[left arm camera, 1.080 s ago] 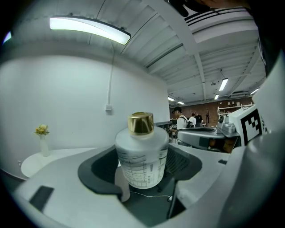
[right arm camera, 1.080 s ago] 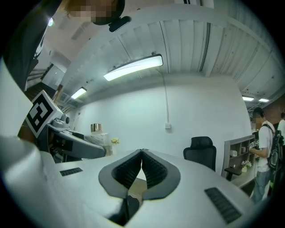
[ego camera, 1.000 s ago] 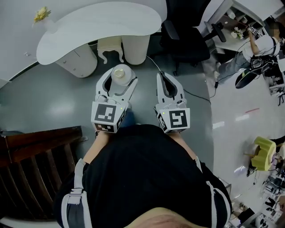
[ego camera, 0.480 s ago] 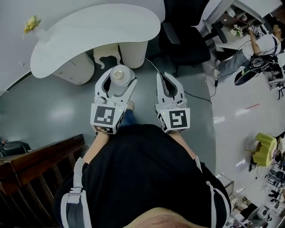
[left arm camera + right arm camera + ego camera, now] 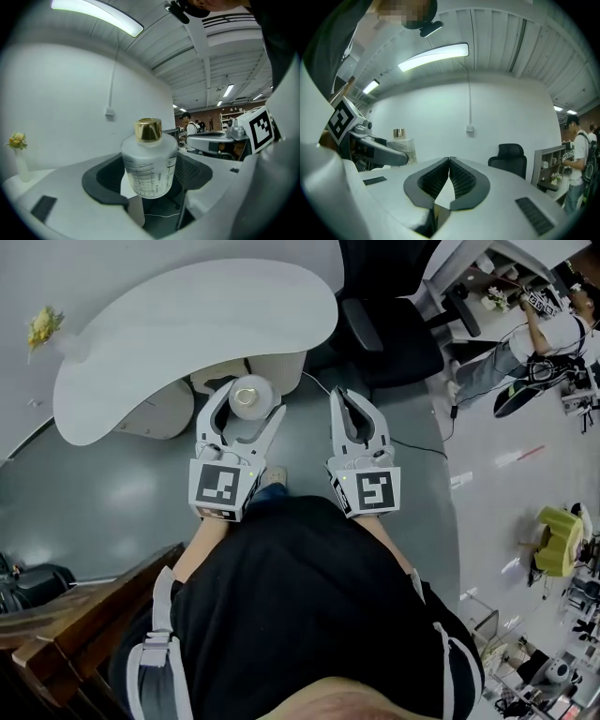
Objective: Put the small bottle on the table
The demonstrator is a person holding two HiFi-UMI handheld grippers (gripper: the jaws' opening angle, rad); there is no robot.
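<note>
White table point(image 5: 187, 334) fills the upper left of the head view, and the step in hand is carry-to-table, placing not yet done. Left gripper point(image 5: 246, 401) clamps the bottle point(image 5: 249, 395) upright at frame centre, in the air just below the table's edge; right gripper point(image 5: 344, 399) is closed on nothing. Next move, I'd say: reach over the top, lower till the base seats, then let go.
</note>
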